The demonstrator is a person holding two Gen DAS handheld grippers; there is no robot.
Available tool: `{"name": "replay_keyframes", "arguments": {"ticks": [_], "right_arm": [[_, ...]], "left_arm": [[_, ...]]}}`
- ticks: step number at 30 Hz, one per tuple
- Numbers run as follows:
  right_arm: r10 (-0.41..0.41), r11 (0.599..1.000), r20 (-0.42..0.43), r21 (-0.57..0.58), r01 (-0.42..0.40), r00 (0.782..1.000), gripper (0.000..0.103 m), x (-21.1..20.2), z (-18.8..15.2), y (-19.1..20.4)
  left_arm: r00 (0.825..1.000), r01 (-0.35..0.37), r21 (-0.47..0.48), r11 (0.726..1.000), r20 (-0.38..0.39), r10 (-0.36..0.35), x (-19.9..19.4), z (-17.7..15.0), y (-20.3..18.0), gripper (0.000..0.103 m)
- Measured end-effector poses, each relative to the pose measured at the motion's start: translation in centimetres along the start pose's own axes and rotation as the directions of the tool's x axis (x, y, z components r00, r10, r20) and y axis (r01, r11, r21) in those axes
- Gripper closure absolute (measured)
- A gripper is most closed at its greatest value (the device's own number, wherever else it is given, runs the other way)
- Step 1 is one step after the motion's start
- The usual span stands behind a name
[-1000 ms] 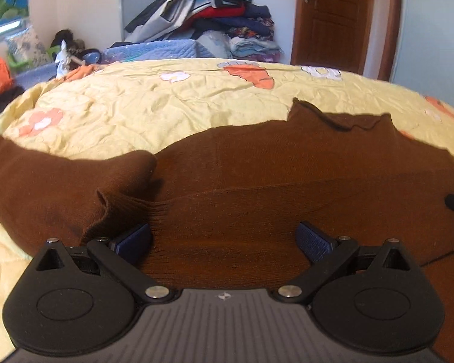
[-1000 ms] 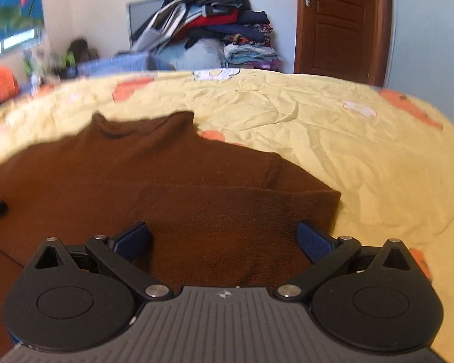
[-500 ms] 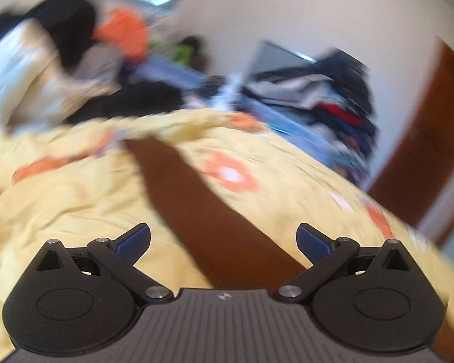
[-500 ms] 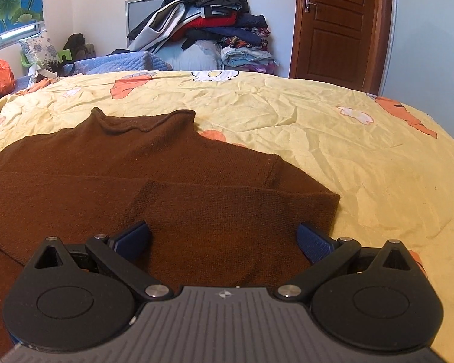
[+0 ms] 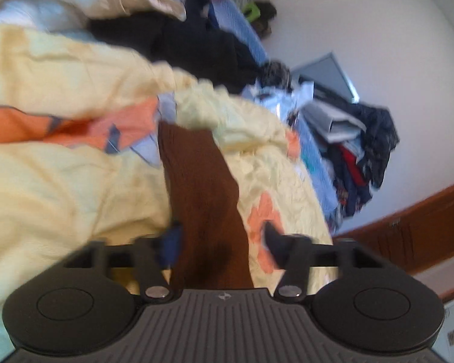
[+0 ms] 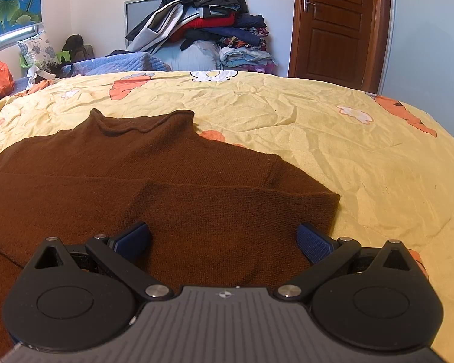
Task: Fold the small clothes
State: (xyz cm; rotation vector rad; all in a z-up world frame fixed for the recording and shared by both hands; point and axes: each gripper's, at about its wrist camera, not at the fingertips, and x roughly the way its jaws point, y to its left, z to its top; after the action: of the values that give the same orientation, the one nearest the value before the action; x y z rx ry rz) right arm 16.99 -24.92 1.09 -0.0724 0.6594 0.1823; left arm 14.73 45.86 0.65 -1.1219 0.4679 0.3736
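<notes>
A brown knit sweater (image 6: 166,181) lies flat on the yellow flowered bedspread (image 6: 332,139), collar toward the far side, its right sleeve folded across the body. My right gripper (image 6: 224,239) is open and empty, low over the folded sleeve. In the blurred left wrist view the sweater's left sleeve (image 5: 202,187) stretches away over the bedspread (image 5: 60,187). My left gripper (image 5: 221,242) is open with its jaws on either side of this sleeve, partly drawn in, not touching it that I can see.
A pile of clothes (image 6: 209,27) is stacked against the far wall beside a wooden door (image 6: 335,27). White bedding (image 5: 45,9) and dark garments (image 5: 196,42) lie past the sleeve's end. A blue quilt (image 6: 118,63) lies at the bed's far edge.
My left gripper has swung left from the sweater body to the outstretched left sleeve, rolled, and its jaws have narrowed around it. My right gripper has barely moved.
</notes>
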Motion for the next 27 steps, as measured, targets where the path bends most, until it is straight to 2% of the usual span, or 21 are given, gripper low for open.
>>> {"name": "replay_keyframes", "arguments": {"ticks": [1,4,6,7,9,11,12,13,15,16,18,19,20,21,22,23,24,25,26,27], "right_arm": [[0.001,1.000,0.000,0.001,-0.001,1.000,0.000,0.0,0.0,0.0],[0.000,1.000,0.000,0.000,0.000,1.000,0.000,0.0,0.0,0.0],[0.001,1.000,0.000,0.000,-0.001,1.000,0.000,0.0,0.0,0.0],[0.001,1.000,0.000,0.001,-0.001,1.000,0.000,0.0,0.0,0.0],[0.003,1.000,0.000,0.003,-0.003,1.000,0.000,0.0,0.1,-0.1],[0.004,1.000,0.001,0.006,-0.004,1.000,0.000,0.0,0.1,-0.1],[0.005,1.000,0.001,0.007,-0.005,1.000,0.000,0.0,0.1,-0.1],[0.006,1.000,0.001,0.009,-0.006,1.000,0.000,0.0,0.1,-0.1],[0.008,1.000,0.002,0.012,-0.008,1.000,0.000,0.0,0.1,-0.2],[0.007,1.000,0.003,0.013,-0.007,1.000,0.000,0.0,0.1,-0.1],[0.007,1.000,0.003,0.013,-0.007,1.000,0.000,0.0,0.1,-0.1],[0.007,1.000,0.003,0.013,-0.007,1.000,0.000,0.0,0.1,-0.1],[0.007,1.000,0.003,0.013,-0.007,1.000,0.000,0.0,0.1,-0.1],[0.007,1.000,0.003,0.013,-0.007,1.000,0.000,0.0,0.1,-0.2],[0.007,1.000,0.003,0.014,-0.007,1.000,0.000,-0.1,0.0,-0.1],[0.006,1.000,0.003,0.014,-0.006,1.000,0.000,0.0,0.0,-0.1],[0.006,1.000,0.003,0.014,-0.006,1.000,0.000,-0.1,0.1,-0.1],[0.007,1.000,0.003,0.014,-0.007,1.000,0.000,-0.1,0.1,-0.1],[0.007,1.000,0.003,0.015,-0.007,1.000,0.000,-0.1,0.1,-0.1],[0.007,1.000,0.003,0.015,-0.007,1.000,0.000,-0.1,0.1,-0.1]], "left_arm": [[1.000,-0.019,0.016,1.000,-0.015,0.019,0.5,-0.1,-0.2,0.068],[0.999,-0.035,0.037,0.999,0.005,0.035,0.4,-0.3,-0.7,0.070],[0.997,-0.075,0.070,0.995,0.039,0.072,-0.1,-0.4,-1.2,0.089],[0.995,-0.089,0.083,0.993,0.059,0.084,-0.5,-0.5,-1.5,0.089],[0.992,-0.105,0.116,0.988,0.086,0.095,-1.5,-0.6,-2.1,0.098],[0.983,-0.144,0.191,0.971,0.142,0.118,-2.5,-1.1,-3.7,0.098],[0.977,-0.165,0.256,0.952,0.177,0.122,-3.1,-1.6,-5.0,0.098],[0.968,-0.191,0.334,0.923,0.218,0.122,-3.9,-2.5,-6.7,0.098],[0.964,-0.188,0.501,0.845,0.260,0.059,-5.5,-5.5,-10.5,0.098],[0.964,-0.173,0.586,0.792,0.264,0.016,-6.3,-7.7,-12.5,0.098],[0.970,-0.116,0.738,0.665,0.227,-0.082,-7.8,-13.3,-16.3,0.098],[0.977,-0.056,0.801,0.596,0.167,-0.132,-8.6,-16.7,-17.9,0.098],[0.983,0.027,0.852,0.523,0.071,-0.167,-9.2,-20.4,-19.1,0.098],[0.984,0.121,0.884,0.452,-0.046,-0.175,-9.5,-23.9,-19.8,0.098],[0.971,0.224,0.894,0.388,-0.174,-0.162,-9.7,-27.6,-20.0,0.097],[0.951,0.309,0.886,0.345,-0.279,-0.135,-9.8,-30.9,-19.7,0.093],[0.930,0.367,0.876,0.314,-0.352,-0.104,-9.9,-33.8,-19.1,0.091],[0.919,0.391,0.871,0.298,-0.385,-0.081,-10.2,-36.1,-18.3,0.091],[0.916,0.396,0.872,0.287,-0.396,-0.061,-10.5,-38.2,-17.1,0.091],[0.915,0.397,0.872,0.288,-0.401,-0.048,-10.9,-39.5,-16.2,0.091]]}}
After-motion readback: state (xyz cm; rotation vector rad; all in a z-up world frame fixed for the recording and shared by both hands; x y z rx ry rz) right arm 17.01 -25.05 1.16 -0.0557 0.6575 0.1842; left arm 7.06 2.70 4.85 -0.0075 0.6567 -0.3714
